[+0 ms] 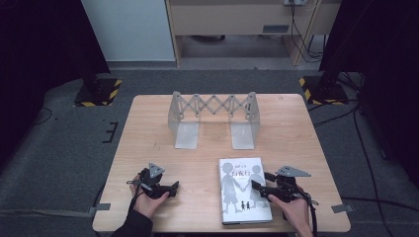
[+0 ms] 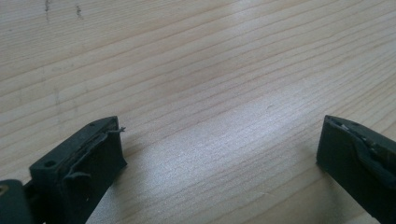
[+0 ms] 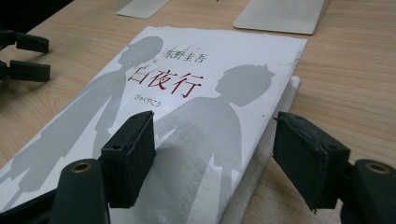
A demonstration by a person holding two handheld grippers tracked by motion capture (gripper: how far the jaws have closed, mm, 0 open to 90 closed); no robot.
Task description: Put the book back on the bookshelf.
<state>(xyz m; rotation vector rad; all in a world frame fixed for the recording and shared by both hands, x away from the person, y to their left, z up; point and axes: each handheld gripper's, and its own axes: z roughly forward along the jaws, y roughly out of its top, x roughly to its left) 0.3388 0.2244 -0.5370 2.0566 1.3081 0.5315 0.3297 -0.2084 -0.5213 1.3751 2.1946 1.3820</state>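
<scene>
Nearest the high camera, at the near table edge: two hands, each with black two-jaw tongs. Landmark for all positions: white book (image 1: pixel 244 190), flat on the wooden table (image 1: pixel 207 133), cover up, near-right part of the top, long side running away from the person.

Left gripper (image 1: pixel 174 187) well left of the book, held low over bare wood by the left hand (image 1: pixel 146 198), grey three-cornered plate on top. Jaws pointing toward the book, spread wide, nothing between them (left gripper view: bare wood grain between the two black pads, one pad (image 2: pixel 95 161) with a frayed edge).

Right gripper (image 1: pixel 261 181) at the book's right edge, held by the right hand (image 1: pixel 295 210), also carrying a grey plate. Jaws parted and straddling that edge: in the right gripper view, one pad (image 3: pixel 130 156) over the cover, the other beyond the page edges over the table. No clamping visible; whether either pad touches the book cannot be told.

Book cover (image 3: pixel 187 121): grey silhouettes of two figures, red characters near the top, small dark characters above them. Top corner slightly worn.

Beyond the book, toward the far side of the table: metal expanding bookend rack (image 1: pixel 212 118), upright, scissor lattice between two end plates, two flat feet toward the book. Well apart from the book.

Dark grey floor (image 1: pixel 59 143) around the table.
</scene>
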